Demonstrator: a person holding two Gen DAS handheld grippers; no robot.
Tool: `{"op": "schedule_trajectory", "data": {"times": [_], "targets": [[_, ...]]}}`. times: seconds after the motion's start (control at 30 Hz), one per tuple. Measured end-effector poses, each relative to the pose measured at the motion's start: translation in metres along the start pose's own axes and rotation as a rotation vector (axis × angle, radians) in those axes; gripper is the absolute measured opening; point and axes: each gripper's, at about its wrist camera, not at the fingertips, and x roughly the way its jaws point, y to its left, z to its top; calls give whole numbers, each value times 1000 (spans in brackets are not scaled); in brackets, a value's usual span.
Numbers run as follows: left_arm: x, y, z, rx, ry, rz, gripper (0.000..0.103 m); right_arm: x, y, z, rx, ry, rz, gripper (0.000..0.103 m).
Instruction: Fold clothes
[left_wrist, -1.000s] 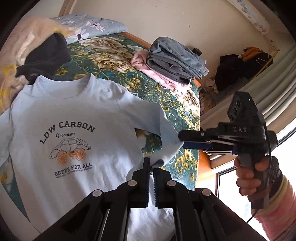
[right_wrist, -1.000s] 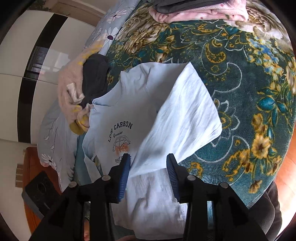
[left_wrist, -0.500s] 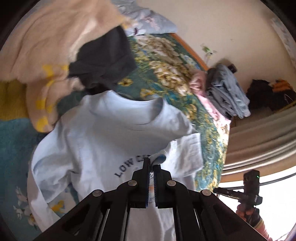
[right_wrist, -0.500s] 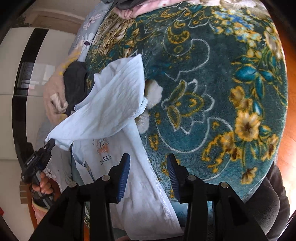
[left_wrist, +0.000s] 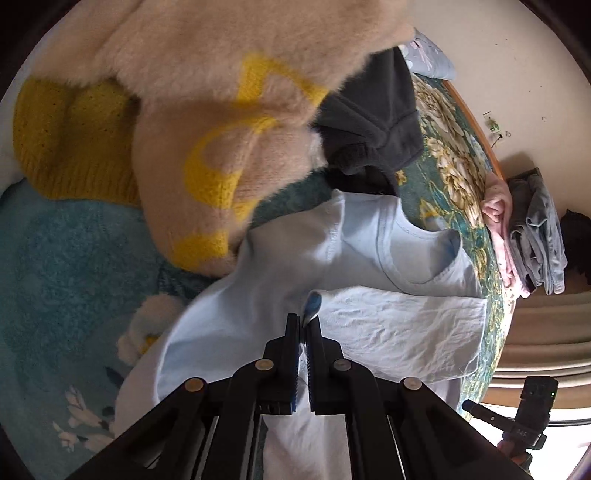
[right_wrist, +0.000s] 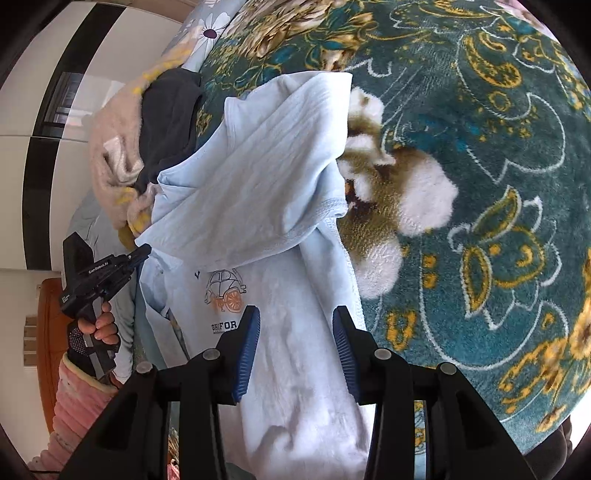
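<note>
T-shirt (right_wrist: 295, 369) lay on the bedspread (right_wrist: 498, 184); your left gripper (left_wrist: 303, 334) pinched its sleeve (left_wrist: 399, 332), carried across the chest to fold it, while your right gripper (right_wrist: 295, 350) hovered wide, empty.

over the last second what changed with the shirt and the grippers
The left gripper, shut on the shirt's sleeve, has carried it from the outer side across the chest, so it now covers most of the print. The right gripper stayed open over the lower shirt. The sweater, dark garment and folded stack have not moved.
</note>
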Motion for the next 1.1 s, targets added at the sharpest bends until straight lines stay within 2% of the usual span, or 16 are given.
{"op": "schedule_trajectory", "data": {"times": [0.07, 0.13, 0.2, 0.27, 0.37, 0.47, 0.5, 0.6, 0.7, 0.77, 0.9, 0.93, 1.0, 1.1], "targets": [[4, 6, -3, -42, 10, -13, 5, 4, 0, 5, 14, -8, 20, 42], [-2, 9, -13, -65, 1, -68, 7, 7, 1, 11, 23, -16, 26, 42], [-14, 10, -28, -55, -16, -87, 16, 7, 4, 12, 15, -24, 22, 42], [-30, 24, -57, -75, -61, -38, 30, 6, 5, 10, 5, -26, 23, 42], [-55, 48, -102, -116, -135, 51, 44, 4, -3, 2, 24, -26, 9, 42], [-80, 72, -148, -157, -210, 140, 46, 2, -17, -8, 95, -43, 18, 42], [-82, 79, -164, -180, -219, 145, 46, 1, -21, -11, 121, -50, 24, 42], [-74, 75, -206, -157, -187, 148, 46, 1, -27, -23, 169, -54, 41, 42], [-56, 46, -229, -16, -123, 130, 48, 2, -23, -35, 172, -45, 33, 42], [-43, 25, -243, 86, -79, 115, 54, 1, -18, -42, 169, -44, 33, 42], [-16, 13, -255, 86, -7, 72, 55, -10, -13, -54, 161, -58, 22, 42], [-11, 12, -257, 87, 2, 85, 55, -14, -13, -57, 162, -65, 21, 42], [-5, 12, -259, 85, 3, 115, 55, -22, -15, -63, 173, -82, 26, 42], [-7, 14, -258, 51, -18, 109, 54, -33, -17, -71, 183, -106, 30, 42]]}}
